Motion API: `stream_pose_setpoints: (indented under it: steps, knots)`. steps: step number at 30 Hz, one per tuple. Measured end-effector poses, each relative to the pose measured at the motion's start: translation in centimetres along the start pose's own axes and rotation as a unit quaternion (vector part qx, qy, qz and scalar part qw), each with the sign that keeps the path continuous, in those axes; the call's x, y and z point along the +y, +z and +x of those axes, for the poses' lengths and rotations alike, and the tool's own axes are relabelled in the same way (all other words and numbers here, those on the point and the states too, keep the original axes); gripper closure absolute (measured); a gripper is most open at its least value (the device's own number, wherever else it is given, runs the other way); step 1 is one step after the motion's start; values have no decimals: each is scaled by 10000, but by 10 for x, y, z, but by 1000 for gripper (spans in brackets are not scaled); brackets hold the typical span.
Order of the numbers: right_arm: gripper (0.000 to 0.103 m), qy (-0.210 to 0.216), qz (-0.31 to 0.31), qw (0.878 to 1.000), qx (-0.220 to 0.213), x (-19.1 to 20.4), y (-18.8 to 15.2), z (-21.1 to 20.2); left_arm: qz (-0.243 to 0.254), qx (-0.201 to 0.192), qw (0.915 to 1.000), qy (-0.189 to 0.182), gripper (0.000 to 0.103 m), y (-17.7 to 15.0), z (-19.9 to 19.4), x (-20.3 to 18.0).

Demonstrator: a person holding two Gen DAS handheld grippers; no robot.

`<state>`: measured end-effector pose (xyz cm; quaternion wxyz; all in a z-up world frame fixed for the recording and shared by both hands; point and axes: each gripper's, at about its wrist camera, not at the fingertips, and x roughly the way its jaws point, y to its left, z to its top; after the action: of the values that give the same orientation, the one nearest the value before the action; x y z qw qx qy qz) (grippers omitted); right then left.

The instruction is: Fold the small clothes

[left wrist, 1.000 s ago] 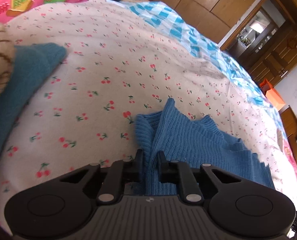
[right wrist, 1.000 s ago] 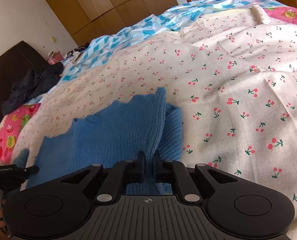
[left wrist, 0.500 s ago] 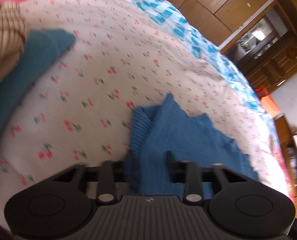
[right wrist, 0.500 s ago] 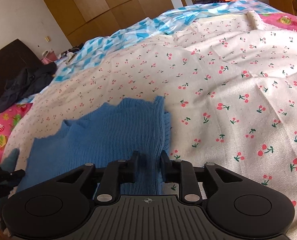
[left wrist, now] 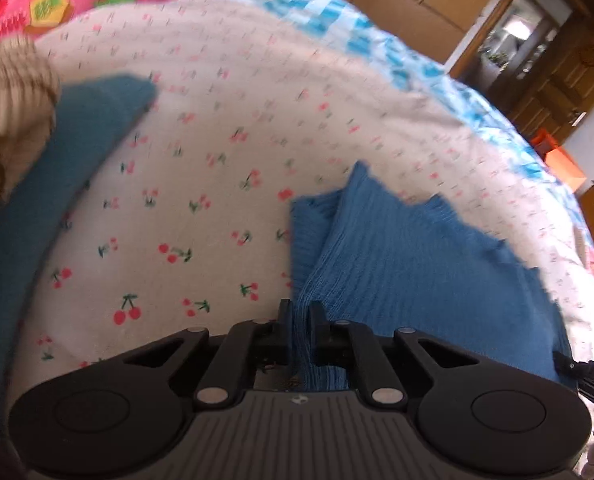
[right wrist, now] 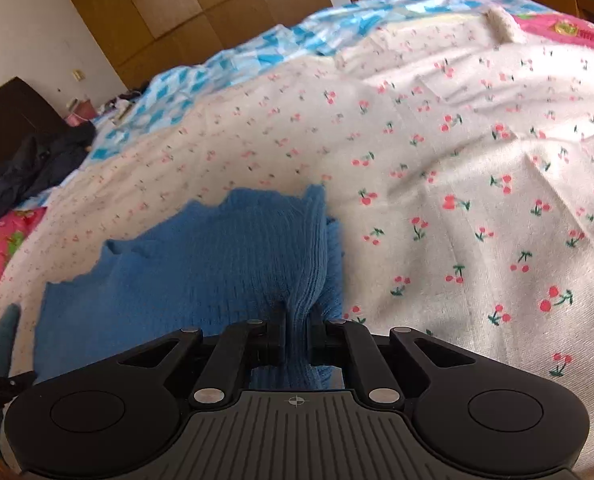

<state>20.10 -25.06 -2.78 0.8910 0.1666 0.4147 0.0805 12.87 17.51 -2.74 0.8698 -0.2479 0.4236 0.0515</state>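
Observation:
A small blue ribbed knit garment (left wrist: 409,256) lies partly folded on the cherry-print bed sheet (left wrist: 217,184). It also shows in the right wrist view (right wrist: 217,264). My left gripper (left wrist: 301,314) is shut on the garment's near left edge, with knit bunched between the fingers. My right gripper (right wrist: 297,322) is shut on the garment's near right edge in the same way. Both hold the near edge low over the sheet. The garment's far edge rests on the sheet.
A teal garment (left wrist: 69,152) and a beige striped knit (left wrist: 9,84) lie at the left. A pink fruit-print cloth (left wrist: 57,0) and a blue checked blanket (left wrist: 337,28) lie beyond. Dark clothes (right wrist: 29,168) and wooden wardrobes (right wrist: 201,4) stand at the back.
Half a second ago both grippers stood open around the near edge; now both have shut on it again. The left view has swung and is blurred.

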Motion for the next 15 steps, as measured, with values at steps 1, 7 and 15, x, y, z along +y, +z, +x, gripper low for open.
stream_pose_setpoints:
  steps: [1, 7, 15]
  knots:
    - [93, -1, -21, 10000, -40, 1, 1, -3, 0, -30, 10000, -8, 87, -1, -2, -1]
    - [82, -482, -575, 9939, -808, 18, 10, -49, -79, -271, 9994, 191, 86, -3, -24, 4]
    - [58, 563, -1514, 9860, -407, 120, 4, -7, -374, -457, 9982, 24, 62, -19, -29, 0]
